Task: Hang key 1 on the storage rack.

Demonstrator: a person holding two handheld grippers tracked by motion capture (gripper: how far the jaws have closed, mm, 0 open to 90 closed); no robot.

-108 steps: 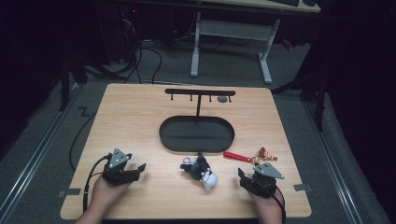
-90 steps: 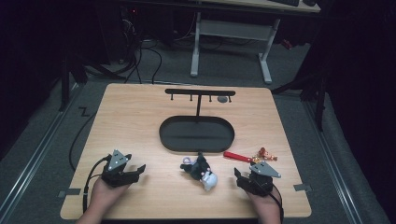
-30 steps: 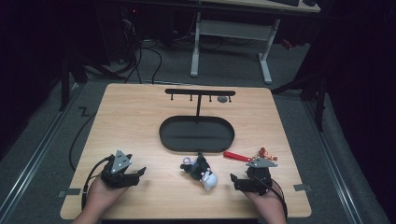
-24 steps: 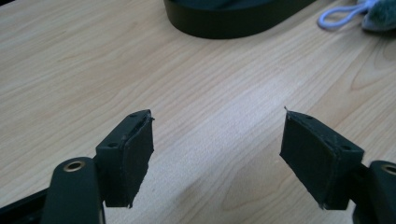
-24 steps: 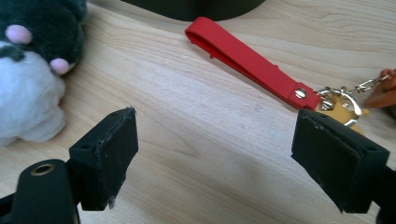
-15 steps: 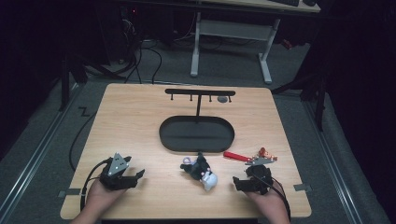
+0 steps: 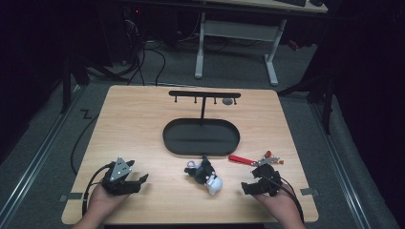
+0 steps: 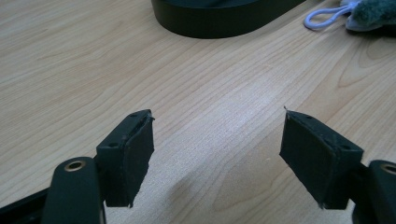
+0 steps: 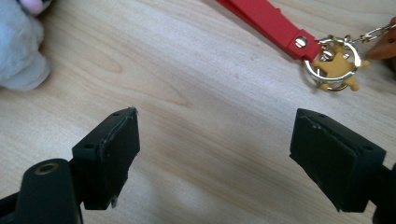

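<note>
A black oval tray (image 7: 201, 137) lies mid-table with a black hook rack (image 7: 204, 95) standing behind it. In front of the tray lie a small plush keychain (image 7: 206, 174) in black, grey and white, and a red strap keychain (image 7: 241, 159) with a ring and a yellow charm (image 9: 337, 68). My left gripper (image 7: 135, 182) rests open at the front left, nothing between its jaws, which point toward the tray (image 8: 219, 18). My right gripper (image 7: 251, 185) rests open at the front right, between the plush (image 9: 18, 46) and the red strap (image 9: 266, 18).
The wooden table (image 7: 133, 129) ends just behind both hands at the front edge. A small grey disc (image 7: 228, 101) lies by the rack's right end. A cable (image 7: 79, 148) trails off the left side. A desk frame (image 7: 236, 43) stands on the floor beyond.
My right gripper has turned left, toward the plush, and crept slightly left. The left gripper has shifted only a little. Tray, plush and red keychain lie as before.
</note>
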